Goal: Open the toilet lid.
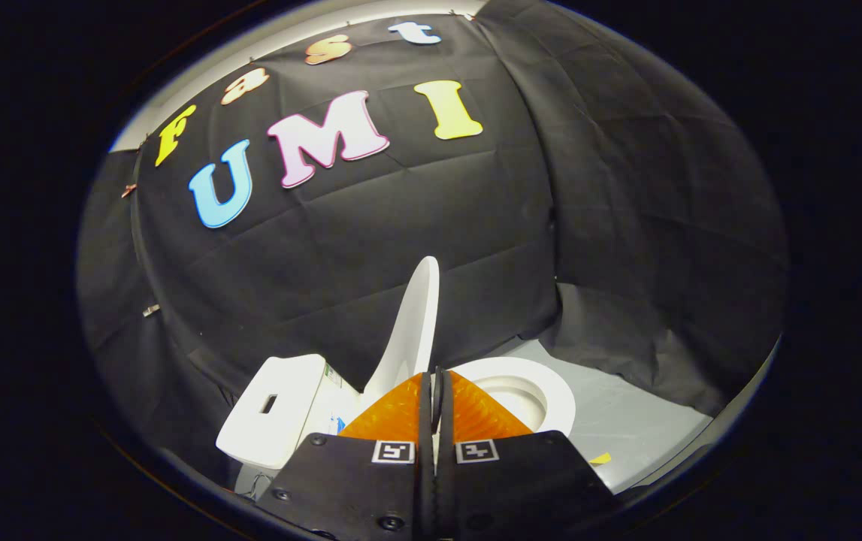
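Toilet lid (414, 323) stands raised, just beyond the gripper (436, 391), w/ bowl rim (551, 391) to its right & tank (280, 409) left. Fingers pressed together, nothing betw. them. Lid prob. light, stiff, slick plastic on a hinge; take it at the free edge.

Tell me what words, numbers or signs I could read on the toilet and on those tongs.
Tongs, closed together with the raised lid just beyond them: no words, just two square black-and-white pattern tags, which are not letters.
Tank: a small sticker on its side, too small to read.
Lid and seat: no text.
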`<state>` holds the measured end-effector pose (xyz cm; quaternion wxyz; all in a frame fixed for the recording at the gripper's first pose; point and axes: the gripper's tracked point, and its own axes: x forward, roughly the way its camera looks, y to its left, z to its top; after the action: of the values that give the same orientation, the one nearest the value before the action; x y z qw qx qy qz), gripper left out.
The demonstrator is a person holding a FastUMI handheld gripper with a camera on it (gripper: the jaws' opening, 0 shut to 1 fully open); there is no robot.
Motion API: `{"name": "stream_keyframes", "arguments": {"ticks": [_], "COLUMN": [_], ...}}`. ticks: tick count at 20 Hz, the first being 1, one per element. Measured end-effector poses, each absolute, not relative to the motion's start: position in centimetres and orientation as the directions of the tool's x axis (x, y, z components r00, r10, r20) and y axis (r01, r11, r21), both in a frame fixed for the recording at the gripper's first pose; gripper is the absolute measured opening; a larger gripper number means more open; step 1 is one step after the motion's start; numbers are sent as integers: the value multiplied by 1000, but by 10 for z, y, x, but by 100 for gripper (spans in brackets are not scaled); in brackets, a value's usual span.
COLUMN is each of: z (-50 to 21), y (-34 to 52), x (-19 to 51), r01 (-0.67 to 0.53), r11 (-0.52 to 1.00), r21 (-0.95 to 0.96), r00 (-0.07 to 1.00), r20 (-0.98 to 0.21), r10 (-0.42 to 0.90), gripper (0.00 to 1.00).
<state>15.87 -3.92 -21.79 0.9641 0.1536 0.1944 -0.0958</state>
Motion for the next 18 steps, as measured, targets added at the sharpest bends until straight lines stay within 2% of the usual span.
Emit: {"name": "stream_keyframes", "arguments": {"ticks": [8,18], "z": [-172,-158], "y": [57,181], "x": [165,169], "r01": [144,-10], "r11": [984,1000], "r21": [102,-25], "r00": [938,956], "r20": [-331,-293], "r10": [-103,2], "gripper": [6,6]}}
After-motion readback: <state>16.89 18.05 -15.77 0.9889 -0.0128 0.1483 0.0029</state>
